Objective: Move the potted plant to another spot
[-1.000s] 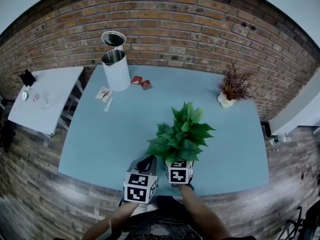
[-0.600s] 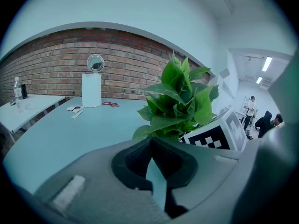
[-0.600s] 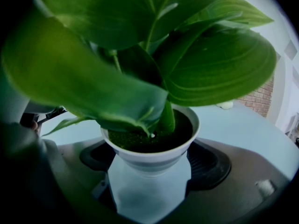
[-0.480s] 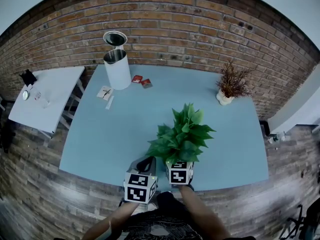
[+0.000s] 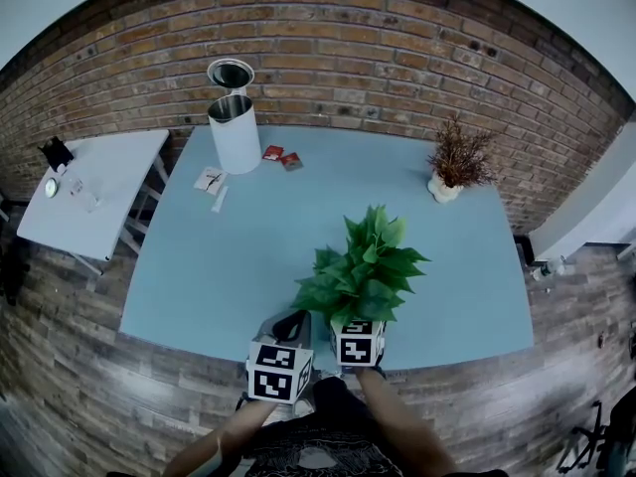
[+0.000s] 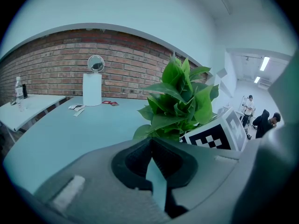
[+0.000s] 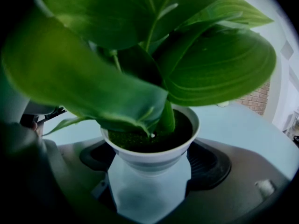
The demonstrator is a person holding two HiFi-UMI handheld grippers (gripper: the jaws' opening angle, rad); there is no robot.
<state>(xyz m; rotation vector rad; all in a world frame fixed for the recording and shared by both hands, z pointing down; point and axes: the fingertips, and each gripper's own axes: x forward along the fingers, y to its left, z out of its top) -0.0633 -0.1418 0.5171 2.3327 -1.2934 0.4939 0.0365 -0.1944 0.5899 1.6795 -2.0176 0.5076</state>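
Observation:
A leafy green potted plant (image 5: 363, 271) stands near the front edge of the blue table (image 5: 219, 266). My right gripper (image 5: 353, 321) sits just behind it, mostly hidden under the leaves. In the right gripper view its jaws press on both sides of the white pot (image 7: 149, 155), with the right gripper (image 7: 150, 164) shut on it and the pot's base just above the tabletop. My left gripper (image 5: 290, 324) rests left of the plant, shut and holding nothing. In the left gripper view, the left gripper (image 6: 151, 146) has its tips together, with the plant (image 6: 180, 101) to the right.
A white cylinder bin (image 5: 235, 132) with a round lid (image 5: 230, 73) stands at the back left, red packets (image 5: 281, 157) and cards (image 5: 209, 180) beside it. A dried plant in a small pot (image 5: 455, 162) is back right. A white side table (image 5: 89, 192) lies left.
The head view has shifted slightly. The plant and both grippers keep the same places.

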